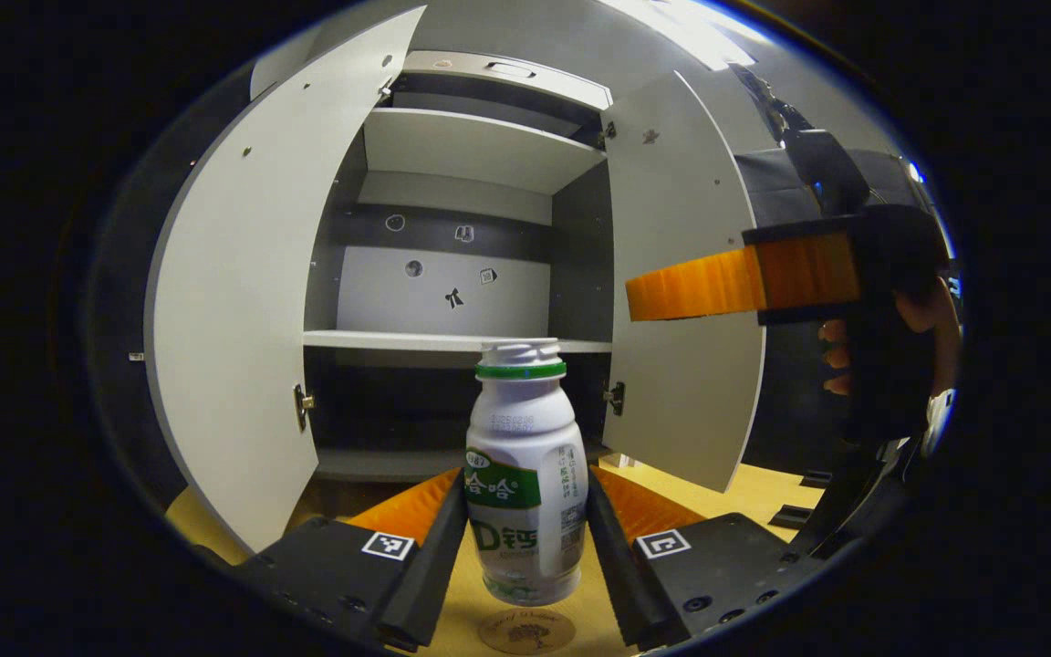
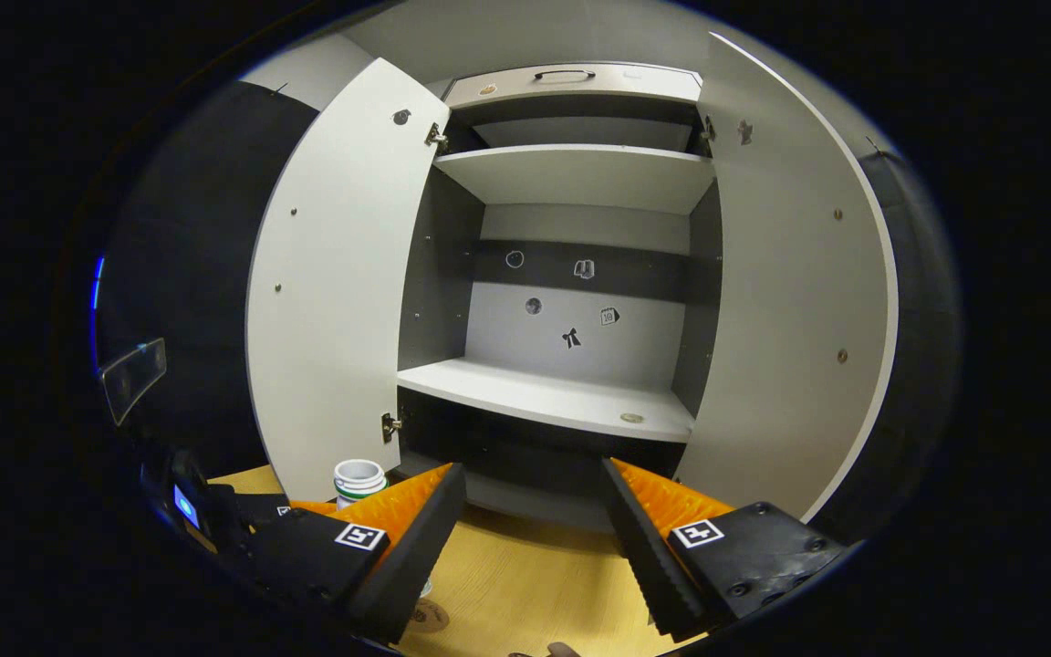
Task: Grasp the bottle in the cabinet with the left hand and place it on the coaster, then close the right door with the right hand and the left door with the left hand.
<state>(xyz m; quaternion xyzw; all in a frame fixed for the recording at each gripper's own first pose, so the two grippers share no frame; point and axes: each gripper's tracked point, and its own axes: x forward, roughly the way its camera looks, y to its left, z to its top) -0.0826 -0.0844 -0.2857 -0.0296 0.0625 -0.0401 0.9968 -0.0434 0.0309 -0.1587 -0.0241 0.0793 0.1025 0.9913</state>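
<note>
1. In the left gripper view, the left gripper pinches the bottle, one finger pressed to each side of its lower body at about 6 o'clock in the picture.
2. The bottle (white, with a green band under its cap) stands upright and hangs just above the coaster, a round disc on the wooden table directly below it; a small gap shows between bottle base and coaster.
3. Behind the bottle, toward 12 o'clock, stands the cabinet with both doors swung open: the left door at 9 o'clock and the right door at about 2 o'clock.
4. At 3 o'clock in that view the right gripper is held up in a hand, seen side-on, close in front of the right door.
5. In the right gripper view, the right gripper has its fingers spread wide with nothing between them, pointing at the cabinet's middle shelf.
6. There the bottle's cap peeks out at 7 o'clock behind the gripper's own near finger, and the coaster's edge shows below it.
</note>
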